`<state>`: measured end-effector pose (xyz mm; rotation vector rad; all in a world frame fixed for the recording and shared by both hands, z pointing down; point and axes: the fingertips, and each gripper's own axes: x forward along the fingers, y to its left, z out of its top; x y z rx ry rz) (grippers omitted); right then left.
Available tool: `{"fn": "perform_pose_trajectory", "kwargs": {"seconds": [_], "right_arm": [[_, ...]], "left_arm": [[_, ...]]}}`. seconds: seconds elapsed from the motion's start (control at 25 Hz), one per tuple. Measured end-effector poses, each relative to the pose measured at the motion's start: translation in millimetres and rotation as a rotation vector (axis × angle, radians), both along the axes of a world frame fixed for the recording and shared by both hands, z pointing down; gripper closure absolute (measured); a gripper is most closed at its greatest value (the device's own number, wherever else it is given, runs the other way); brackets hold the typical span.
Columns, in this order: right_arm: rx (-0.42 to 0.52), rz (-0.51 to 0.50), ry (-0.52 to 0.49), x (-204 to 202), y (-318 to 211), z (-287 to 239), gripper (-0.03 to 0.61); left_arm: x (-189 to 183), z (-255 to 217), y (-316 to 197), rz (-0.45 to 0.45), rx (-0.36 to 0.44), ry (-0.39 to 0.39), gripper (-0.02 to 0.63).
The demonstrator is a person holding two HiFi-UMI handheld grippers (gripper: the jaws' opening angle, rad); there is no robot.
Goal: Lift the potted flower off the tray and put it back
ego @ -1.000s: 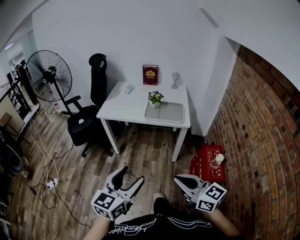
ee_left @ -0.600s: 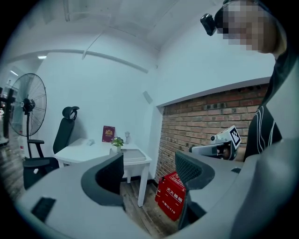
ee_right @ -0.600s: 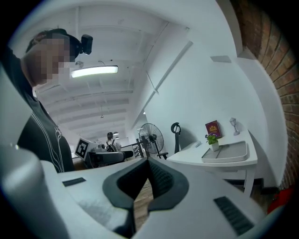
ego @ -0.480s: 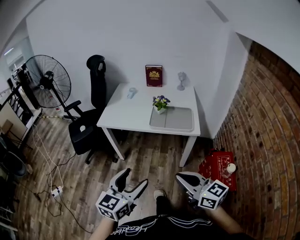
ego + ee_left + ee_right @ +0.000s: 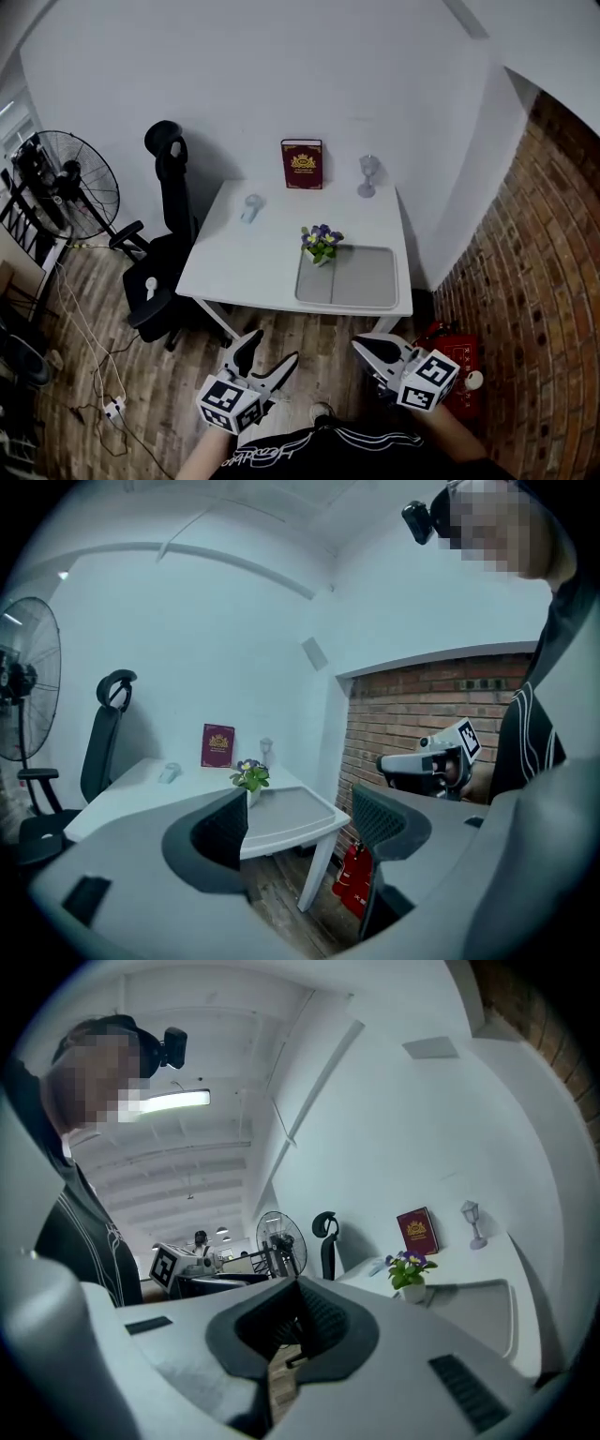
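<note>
A potted flower (image 5: 321,244) with purple blooms in a small white pot stands at the far left corner of a grey tray (image 5: 349,279) on a white table (image 5: 234,262). Both grippers hang short of the table's near edge, above the wooden floor. My left gripper (image 5: 269,350) is open; its jaws have just been opening and nothing is between them. In the left gripper view the flower (image 5: 250,778) and tray (image 5: 291,806) lie ahead of the spread jaws. My right gripper (image 5: 367,345) is shut and empty. The right gripper view has the flower (image 5: 408,1274) far ahead.
A maroon book (image 5: 302,165) leans on the wall beside a small lamp figure (image 5: 367,175). A pale small object (image 5: 251,208) lies on the table's left. An office chair (image 5: 164,234) and fan (image 5: 70,187) stand left. A red extinguisher box (image 5: 459,370) sits by the brick wall (image 5: 553,281).
The table, tray and flower have grown larger and come nearer in the head view. Both grippers have travelled toward the table together. The left jaws stand slightly wider.
</note>
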<state>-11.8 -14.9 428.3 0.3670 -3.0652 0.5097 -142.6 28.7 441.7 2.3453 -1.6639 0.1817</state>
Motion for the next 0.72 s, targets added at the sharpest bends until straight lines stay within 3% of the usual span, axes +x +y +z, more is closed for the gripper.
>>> {"fn": "perform_pose_trajectory", "kwargs": {"seconds": [0.28,0.72], "right_arm": [[0.014,0.052,0.005,-1,-72,-5,0.575],[-0.004,0.179,-0.019,11,-121,-4,0.575]], "left_arm": [[-8,10,-93,0.033,-0.012,-0.025,0.259],[-19,47,-168,0.04,-0.041,-0.08,0.255]]}}
